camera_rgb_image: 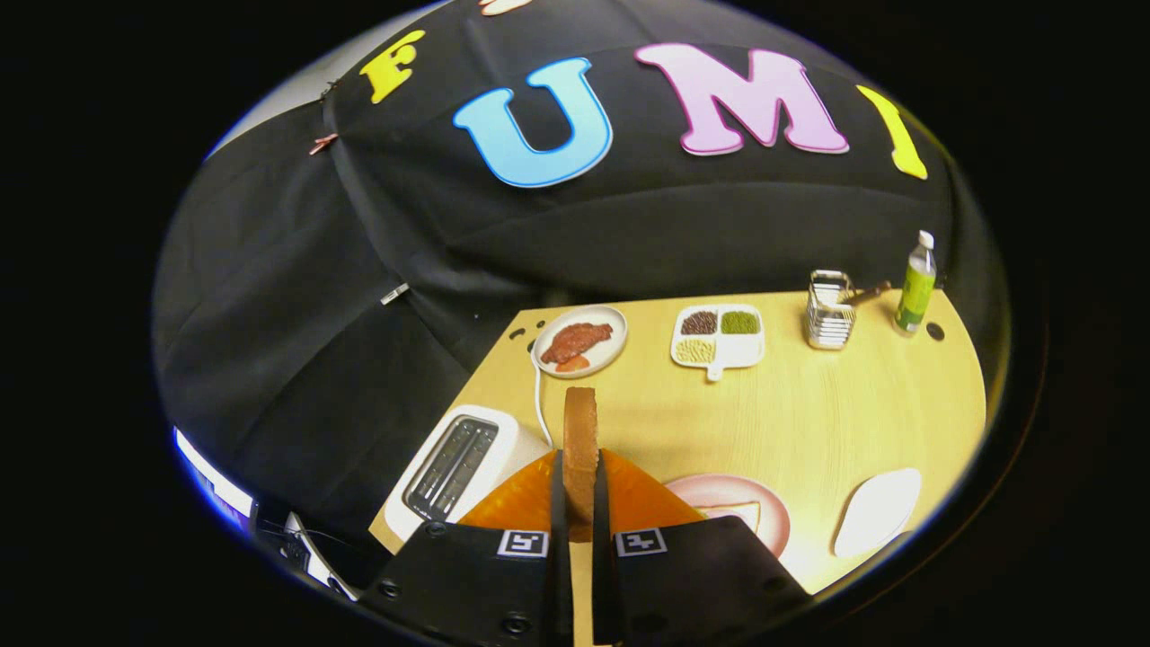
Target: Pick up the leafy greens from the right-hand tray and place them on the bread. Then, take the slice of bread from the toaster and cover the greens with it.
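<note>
Tongs (580, 490) pinch bread slice (580, 440) upright above tabletop (809, 413); lower w/ slice flat over pink plate (768, 508), beside toaster (454, 467).

The golden-brown bread slice (580, 449) clamped between the gripper (580, 503) fingers has a darker brown crust. Left of the fingers sits a glossy white toaster (463, 467) with dark slots. Right of them lie a pale pink round plate (750, 501) and a plain white tray (877, 510). Beyond, on the light yellow wooden table (809, 422), a white plate holds reddish-brown meat (577, 342); a white divided dish (719, 340) shows brown, green and yellowish fillings; a green bottle (915, 288) wears a white cap
</note>
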The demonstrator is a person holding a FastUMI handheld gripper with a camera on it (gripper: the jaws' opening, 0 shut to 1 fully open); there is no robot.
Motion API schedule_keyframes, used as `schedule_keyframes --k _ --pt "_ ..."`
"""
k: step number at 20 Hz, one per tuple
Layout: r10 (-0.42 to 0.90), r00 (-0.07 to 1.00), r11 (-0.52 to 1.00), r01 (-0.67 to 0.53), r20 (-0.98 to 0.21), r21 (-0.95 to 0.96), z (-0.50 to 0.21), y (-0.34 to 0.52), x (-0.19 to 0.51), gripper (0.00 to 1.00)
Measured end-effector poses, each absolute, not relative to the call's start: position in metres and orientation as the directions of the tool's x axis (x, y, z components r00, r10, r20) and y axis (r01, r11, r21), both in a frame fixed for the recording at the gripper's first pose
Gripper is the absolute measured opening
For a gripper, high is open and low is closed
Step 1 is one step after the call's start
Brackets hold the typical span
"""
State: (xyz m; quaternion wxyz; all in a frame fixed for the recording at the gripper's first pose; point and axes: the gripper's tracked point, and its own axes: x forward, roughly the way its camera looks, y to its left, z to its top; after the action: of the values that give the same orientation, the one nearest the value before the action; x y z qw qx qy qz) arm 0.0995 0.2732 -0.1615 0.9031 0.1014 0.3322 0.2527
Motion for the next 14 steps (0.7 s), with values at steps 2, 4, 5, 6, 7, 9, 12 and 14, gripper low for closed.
schedule_keyframes --k 2,4,5,6,7,9,12,14 --pt "0.521 0.640 0.853 -0.368 -0.565 0.370 -0.177 0.265 0.095 0.13" --pt "0.513 0.636 0.858 -0.350 -0.577 0.377 -0.191 0.254 0.093 0.13" --pt "0.507 0.634 0.861 -0.341 -0.584 0.378 -0.199 0.249 0.093 0.13" --pt "0.501 0.632 0.864 -0.328 -0.591 0.381 -0.206 0.244 0.091 0.13" --pt "0.497 0.630 0.866 -0.315 -0.597 0.389 -0.214 0.241 0.091 0.13" --pt "0.492 0.613 0.868 -0.294 -0.618 0.400 -0.233 0.232 0.089 0.13" --pt "0.483 0.595 0.873 -0.268 -0.642 0.407 -0.259 0.226 0.085 0.13" --pt "0.487 0.583 0.869 -0.253 -0.650 0.425 -0.269 0.225 0.081 0.13"
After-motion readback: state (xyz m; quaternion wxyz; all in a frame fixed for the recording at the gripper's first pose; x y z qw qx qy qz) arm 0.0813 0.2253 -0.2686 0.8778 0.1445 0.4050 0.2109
